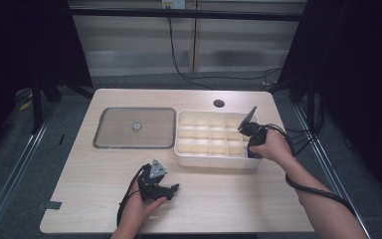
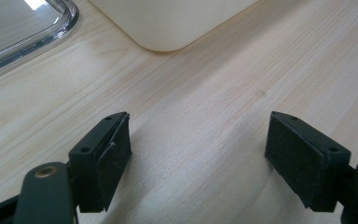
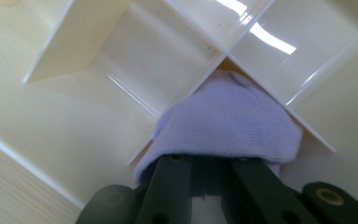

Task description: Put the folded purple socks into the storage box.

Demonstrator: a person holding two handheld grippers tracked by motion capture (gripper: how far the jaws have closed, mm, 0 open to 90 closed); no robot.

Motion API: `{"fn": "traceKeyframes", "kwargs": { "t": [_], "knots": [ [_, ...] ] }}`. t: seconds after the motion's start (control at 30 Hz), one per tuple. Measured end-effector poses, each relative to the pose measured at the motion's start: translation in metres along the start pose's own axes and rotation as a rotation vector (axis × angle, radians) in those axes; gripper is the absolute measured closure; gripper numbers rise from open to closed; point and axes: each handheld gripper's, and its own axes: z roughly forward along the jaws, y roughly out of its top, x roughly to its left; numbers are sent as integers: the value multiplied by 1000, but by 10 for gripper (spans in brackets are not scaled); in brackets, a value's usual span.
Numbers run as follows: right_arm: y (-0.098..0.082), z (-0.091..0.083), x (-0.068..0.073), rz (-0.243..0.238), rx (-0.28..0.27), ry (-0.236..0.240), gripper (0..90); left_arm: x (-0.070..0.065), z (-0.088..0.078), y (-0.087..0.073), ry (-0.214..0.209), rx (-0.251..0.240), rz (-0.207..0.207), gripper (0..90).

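A cream box (image 1: 214,160) divided into several compartments stands right of the table's middle. My right gripper (image 1: 252,152) points down into its front right corner. In the right gripper view that gripper (image 3: 209,161) is shut on a pale lilac knitted sock (image 3: 228,121), bunched over a corner compartment between the cream dividers (image 3: 186,88). My left gripper (image 1: 173,189) rests low over the table in front of the box. Its jaws stand wide apart in the left gripper view (image 2: 198,149), with bare wood between them.
A clear flat lid (image 1: 134,128) with a small round knob lies left of the box; its edge (image 2: 23,32) and the box's corner (image 2: 168,23) show ahead of the left gripper. The wooden table (image 1: 104,199) has a round hole (image 1: 219,103) near its far edge. Cables trail from both grippers.
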Motion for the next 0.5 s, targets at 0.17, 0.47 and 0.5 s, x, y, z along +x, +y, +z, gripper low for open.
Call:
{"fn": "traceKeyframes", "kwargs": {
  "t": [0.17,0.47,0.5],
  "knots": [
    [0,3,1,1,10,-4,900,0,0,0,1,0,1,218],
    [-1,3,0,5,-5,2,900,0,0,0,1,0,0,219],
    [-2,3,0,4,-7,3,900,0,0,0,0,0,1,218]
  ]
}}
